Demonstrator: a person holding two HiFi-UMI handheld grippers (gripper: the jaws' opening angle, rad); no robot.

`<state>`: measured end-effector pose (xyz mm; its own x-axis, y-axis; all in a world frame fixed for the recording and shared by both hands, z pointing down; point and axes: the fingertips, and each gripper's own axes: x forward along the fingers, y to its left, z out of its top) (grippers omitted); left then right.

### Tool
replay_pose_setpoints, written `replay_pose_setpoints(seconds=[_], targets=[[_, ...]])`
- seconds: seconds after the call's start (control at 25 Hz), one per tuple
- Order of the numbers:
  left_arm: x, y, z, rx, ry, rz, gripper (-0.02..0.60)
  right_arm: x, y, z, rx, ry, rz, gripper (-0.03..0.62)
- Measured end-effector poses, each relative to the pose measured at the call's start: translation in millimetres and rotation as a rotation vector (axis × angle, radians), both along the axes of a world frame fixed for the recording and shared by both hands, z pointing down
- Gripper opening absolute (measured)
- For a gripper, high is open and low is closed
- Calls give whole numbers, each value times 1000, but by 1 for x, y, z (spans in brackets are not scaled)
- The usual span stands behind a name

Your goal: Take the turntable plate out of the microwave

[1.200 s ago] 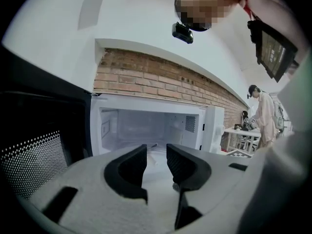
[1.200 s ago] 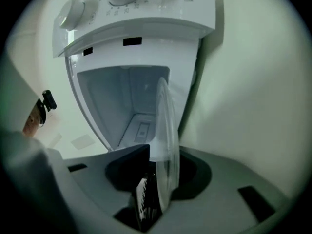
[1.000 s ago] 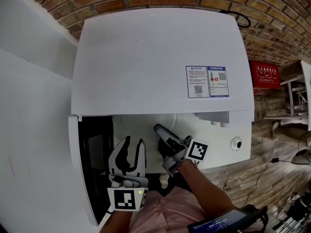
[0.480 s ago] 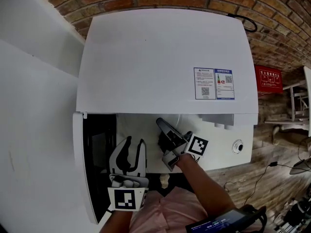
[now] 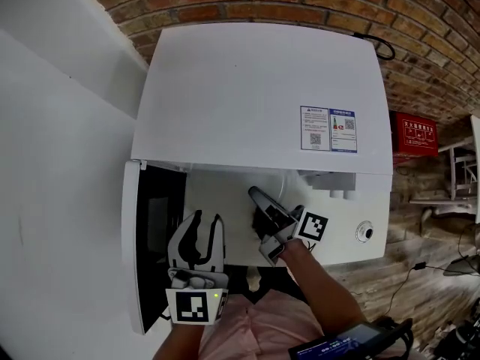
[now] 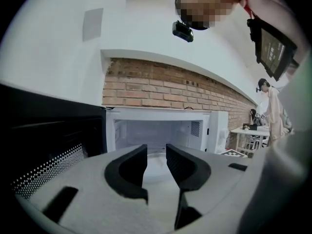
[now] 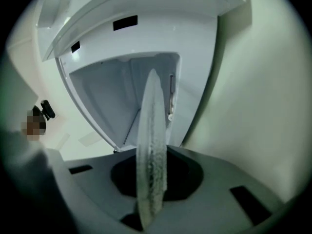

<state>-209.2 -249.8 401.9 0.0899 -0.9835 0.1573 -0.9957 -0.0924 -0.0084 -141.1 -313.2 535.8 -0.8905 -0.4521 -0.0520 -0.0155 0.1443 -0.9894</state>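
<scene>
The white microwave (image 5: 255,88) stands against a brick wall (image 5: 300,6) with its door (image 5: 135,253) swung wide to the left, so the opening step is done. The right hand-held gripper (image 7: 153,177) reaches into the mouth of the cavity (image 6: 156,133). Its jaws have just been closing, and they now pinch the near rim of the glass turntable plate (image 7: 152,130), which shows edge-on between them in the right gripper view. From that grip the plate runs back into the oven chamber, so it appears to lie inside the microwave and not yet drawn out. Whether it has lifted off the floor of the chamber cannot be told. The left hand-held gripper (image 6: 156,152) hangs just outside the opening, near the door side. Its jaws are spread and nothing is between them, only the lit cavity beyond. By my reading the task is about at its midpoint: the reach and the grasp are made. What is left is to draw the plate clear through the opening without knocking its rim on the frame, perhaps with the free gripper steadying the far side once it comes out.
</scene>
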Motion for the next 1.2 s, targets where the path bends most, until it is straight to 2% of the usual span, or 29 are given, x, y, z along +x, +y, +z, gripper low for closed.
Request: replay_pose_setpoints(seconds=[0.24, 0.4, 0.56, 0.72, 1.0, 1.2], targets=[[8, 12, -11, 41, -13, -44, 129, 15, 13, -11, 33, 9, -48, 28], [18, 23, -15, 50, -21, -42, 129, 24, 30, -16, 27, -3, -64, 28], [24, 30, -26, 85, -25, -13, 129, 29, 39, -24, 49, -10, -45, 28], [31, 51, -28, 87, 9, 17, 129, 34, 61, -28, 60, 6, -27, 28], [37, 95, -36, 132, 2, 82, 129, 54, 105, -23, -3, 17, 56, 28], [47, 109, -42, 153, 18, 102, 129, 77, 125, -29, 10, 23, 84, 28]])
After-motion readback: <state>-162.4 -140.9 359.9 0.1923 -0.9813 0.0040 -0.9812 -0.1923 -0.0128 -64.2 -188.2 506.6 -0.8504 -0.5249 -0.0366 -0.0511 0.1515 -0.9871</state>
